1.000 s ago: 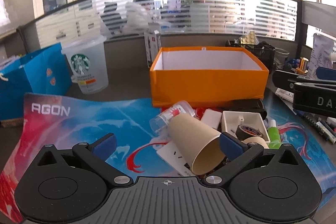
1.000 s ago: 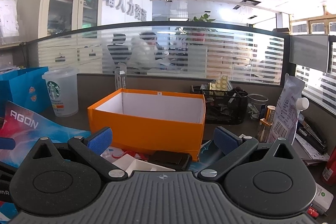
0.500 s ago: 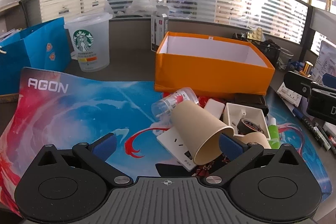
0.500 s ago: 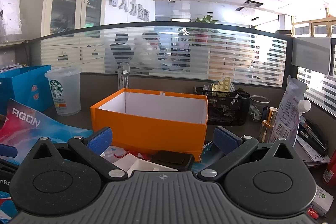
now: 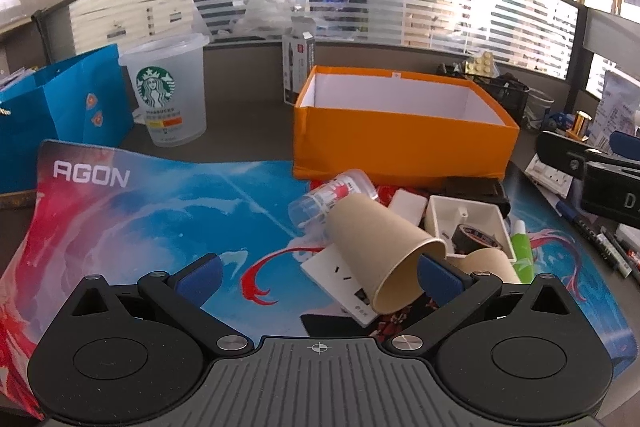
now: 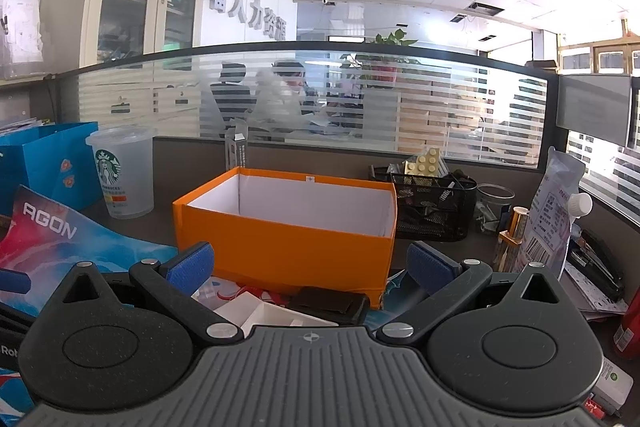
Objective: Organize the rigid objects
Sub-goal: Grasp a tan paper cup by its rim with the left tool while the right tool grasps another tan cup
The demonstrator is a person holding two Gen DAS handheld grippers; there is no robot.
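Note:
An empty orange box [image 5: 404,135] with white inside stands at the back of the mat; it also shows in the right wrist view [image 6: 288,227]. In front of it lies a pile: a tipped brown paper cup [image 5: 380,251], a clear bottle with red print [image 5: 332,197], a white socket plate [image 5: 344,279], a white tray [image 5: 468,223] holding a black tape roll [image 5: 474,239], a black wallet [image 5: 476,189], a green tube [image 5: 522,255]. My left gripper [image 5: 318,273] is open and empty, above the mat just before the cup. My right gripper [image 6: 308,263] is open and empty, facing the box.
A Starbucks cup [image 5: 168,95] and a blue paper bag [image 5: 60,115] stand at the back left. The AGON mat [image 5: 160,211] covers the desk. A black mesh organiser [image 6: 432,207], a pouch [image 6: 552,219] and pens [image 5: 600,235] sit on the right.
The left gripper has risen and pulled back a little, so the pile and box sit lower and farther in its view. The right gripper has lifted slightly. Both stay open.

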